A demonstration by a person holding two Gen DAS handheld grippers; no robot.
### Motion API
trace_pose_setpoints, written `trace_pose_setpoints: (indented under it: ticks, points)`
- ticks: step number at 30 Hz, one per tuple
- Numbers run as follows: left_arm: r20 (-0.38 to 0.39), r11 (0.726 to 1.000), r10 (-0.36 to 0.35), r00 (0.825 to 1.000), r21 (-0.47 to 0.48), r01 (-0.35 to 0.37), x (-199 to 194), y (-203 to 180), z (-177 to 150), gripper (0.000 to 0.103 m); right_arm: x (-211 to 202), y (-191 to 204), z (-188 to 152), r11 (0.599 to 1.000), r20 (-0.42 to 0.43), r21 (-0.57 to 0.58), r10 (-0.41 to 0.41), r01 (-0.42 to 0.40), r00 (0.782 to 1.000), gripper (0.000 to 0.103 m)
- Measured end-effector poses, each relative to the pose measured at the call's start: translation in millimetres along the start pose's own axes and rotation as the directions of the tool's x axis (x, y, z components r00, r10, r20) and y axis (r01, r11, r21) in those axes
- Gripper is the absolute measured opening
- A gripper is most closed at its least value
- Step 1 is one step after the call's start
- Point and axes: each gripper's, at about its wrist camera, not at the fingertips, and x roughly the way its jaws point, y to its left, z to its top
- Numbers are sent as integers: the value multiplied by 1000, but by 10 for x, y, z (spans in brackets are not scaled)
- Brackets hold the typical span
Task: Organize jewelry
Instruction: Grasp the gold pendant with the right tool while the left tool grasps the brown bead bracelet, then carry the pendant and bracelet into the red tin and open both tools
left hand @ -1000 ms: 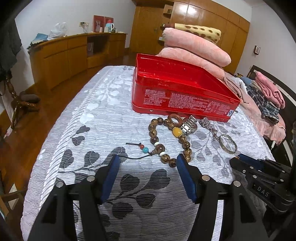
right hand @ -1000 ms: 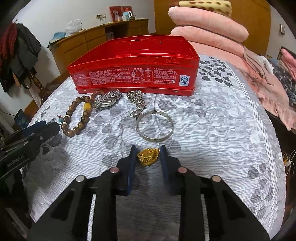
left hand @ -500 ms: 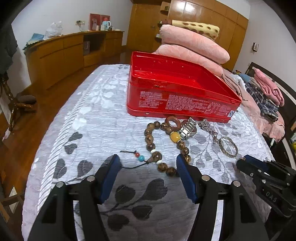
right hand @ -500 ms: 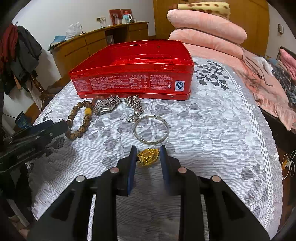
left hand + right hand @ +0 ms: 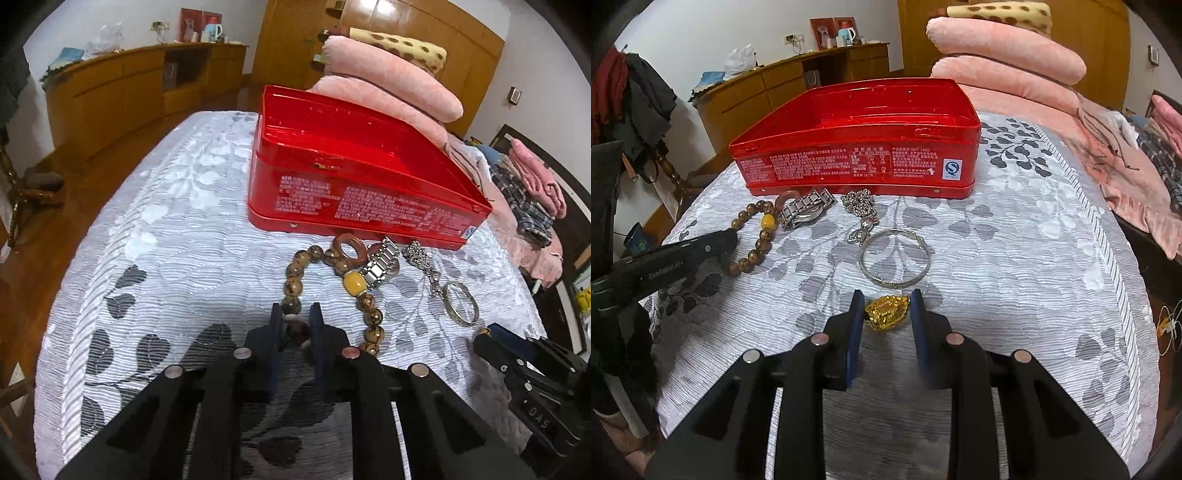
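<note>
A brown bead bracelet (image 5: pixel 291 284) with a yellow bead lies on the bedspread in front of an open red tin (image 5: pixel 351 206). My left gripper (image 5: pixel 295 308) is closing, its pads pressed on a dark bead at the bracelet's near end. From the right wrist view the left gripper (image 5: pixel 727 236) reaches that bracelet (image 5: pixel 753 254) from the left. My right gripper (image 5: pixel 886 295) is shut on a gold pendant (image 5: pixel 886 314), just short of a silver bangle (image 5: pixel 894 258). A steel watch (image 5: pixel 805 212) and a silver chain (image 5: pixel 860 206) lie by the tin (image 5: pixel 849 166).
A wooden ring (image 5: pixel 349 247) rests against the bracelet near the tin. Pink pillows (image 5: pixel 388 74) are stacked behind the tin. Folded clothes (image 5: pixel 535 184) lie at the right. The bed's edge (image 5: pixel 74 295) drops to a wooden floor at the left.
My left gripper moved forward over the bracelet's near end and its wide-open jaws closed onto a bead. The right gripper kept still with the gold pendant.
</note>
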Motion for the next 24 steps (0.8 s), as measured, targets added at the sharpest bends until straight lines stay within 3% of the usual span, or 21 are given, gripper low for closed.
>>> trace_pose_setpoints:
  ticks: [7, 12, 14, 16, 17, 19, 24]
  points:
    - [-11, 999, -5, 1000, 33, 5, -25, -62, -31, 16, 36, -9, -12, 1000, -12, 0, 1, -1, 1000, 24]
    - [-20, 998, 0, 1000, 62, 1, 50, -129, 43, 28, 63, -17, -19, 1000, -18, 5, 4, -4, 1000, 24]
    - [-22, 996, 9, 1000, 85, -7, 79, -172, 61, 29, 66, -16, -19, 1000, -18, 5, 3, -3, 1000, 24]
    - [-20, 996, 20, 1000, 91, -19, 94, -181, 79, 26, 67, -17, -20, 1000, -18, 5, 4, -3, 1000, 24]
    - [-16, 996, 34, 999, 84, -33, 97, -164, 87, 17, 68, -20, -20, 1000, -17, 6, 3, -3, 1000, 24]
    - [-12, 998, 13, 1000, 59, -12, 83, -113, 89, 11, 67, -17, -20, 1000, -16, 6, 3, -3, 1000, 24]
    - [52, 999, -10, 999, 36, 8, -81, -61, 62, 11, 42, -12, -23, 1000, -10, 5, 2, -2, 1000, 24]
